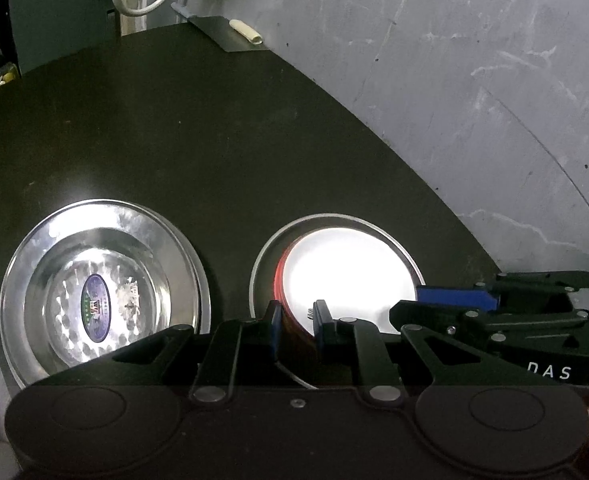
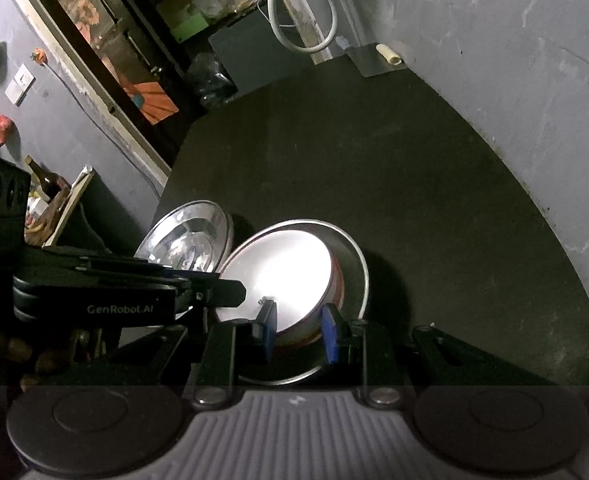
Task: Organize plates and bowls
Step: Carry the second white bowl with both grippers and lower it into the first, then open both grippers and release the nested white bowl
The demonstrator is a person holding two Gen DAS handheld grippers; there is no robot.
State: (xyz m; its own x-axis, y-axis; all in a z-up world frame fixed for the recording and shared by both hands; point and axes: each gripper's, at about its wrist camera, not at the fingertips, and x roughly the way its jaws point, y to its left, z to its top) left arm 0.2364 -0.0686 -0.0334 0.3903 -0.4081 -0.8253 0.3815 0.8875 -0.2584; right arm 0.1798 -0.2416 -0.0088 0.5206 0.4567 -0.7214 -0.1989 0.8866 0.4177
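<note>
Two tongs share one red-and-white bowl over a steel plate.

Left tongs point(image 1: 297, 320) are clamped on the bowl's point(image 1: 350, 276) near rim, right tongs point(image 2: 300, 330) on its opposite edge, probably so the tilted bowl stays steady while it sits inside the steel plate point(image 2: 358, 264) on the dark desk point(image 1: 214, 140). Just beside it, a steel bowl point(image 1: 98, 300) already rests nested in another plate point(image 1: 26, 276).
</note>
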